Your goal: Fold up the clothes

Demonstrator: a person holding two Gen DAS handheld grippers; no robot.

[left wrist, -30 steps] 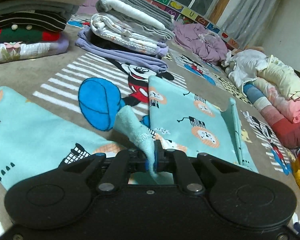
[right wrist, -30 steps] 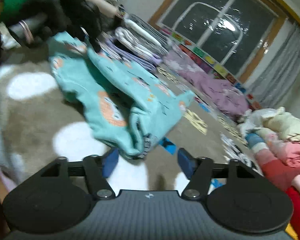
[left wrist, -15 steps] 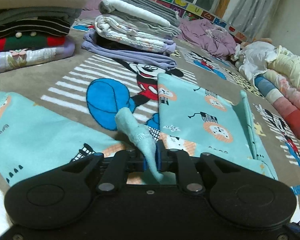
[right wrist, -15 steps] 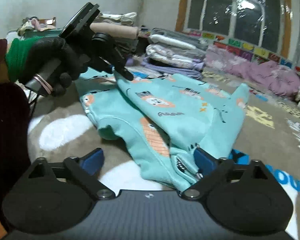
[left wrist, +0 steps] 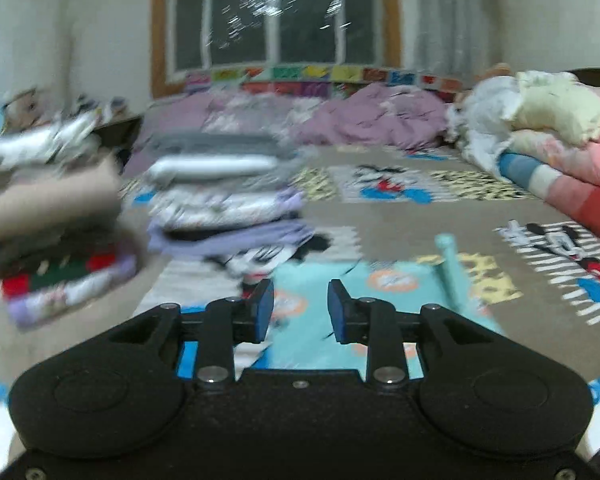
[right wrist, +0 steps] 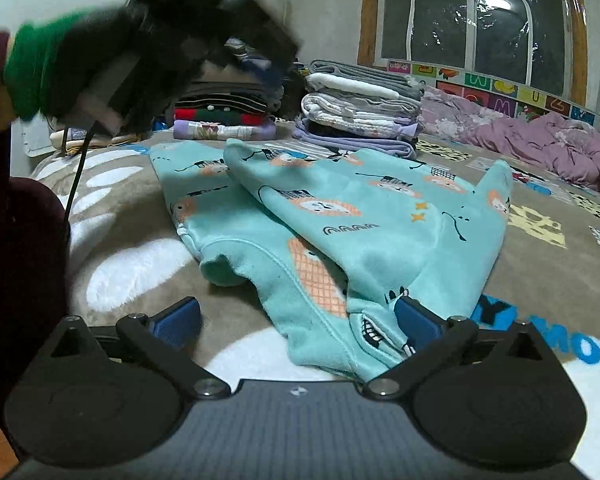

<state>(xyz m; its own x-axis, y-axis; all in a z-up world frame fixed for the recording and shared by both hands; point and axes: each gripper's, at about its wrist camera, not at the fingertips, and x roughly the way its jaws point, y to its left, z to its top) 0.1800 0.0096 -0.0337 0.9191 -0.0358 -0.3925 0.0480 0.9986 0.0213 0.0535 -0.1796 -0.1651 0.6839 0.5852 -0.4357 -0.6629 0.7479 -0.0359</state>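
Garment: a turquoise fleece garment with orange cartoon prints [right wrist: 340,216] lies on the cartoon-print blanket [right wrist: 540,264] of the bed, one panel laid over another.
Left tongs [left wrist: 300,312]: released, raised clear of the cloth.
Right tongs [right wrist: 296,320]: spread wide around the near hem, not clenched.
Progress: partly folded; further folds look due.
Behind: stacks of folded clothes [right wrist: 360,108].

Teal cartoon-print garment [right wrist: 352,216]; brown Mickey-print blanket [right wrist: 540,276]
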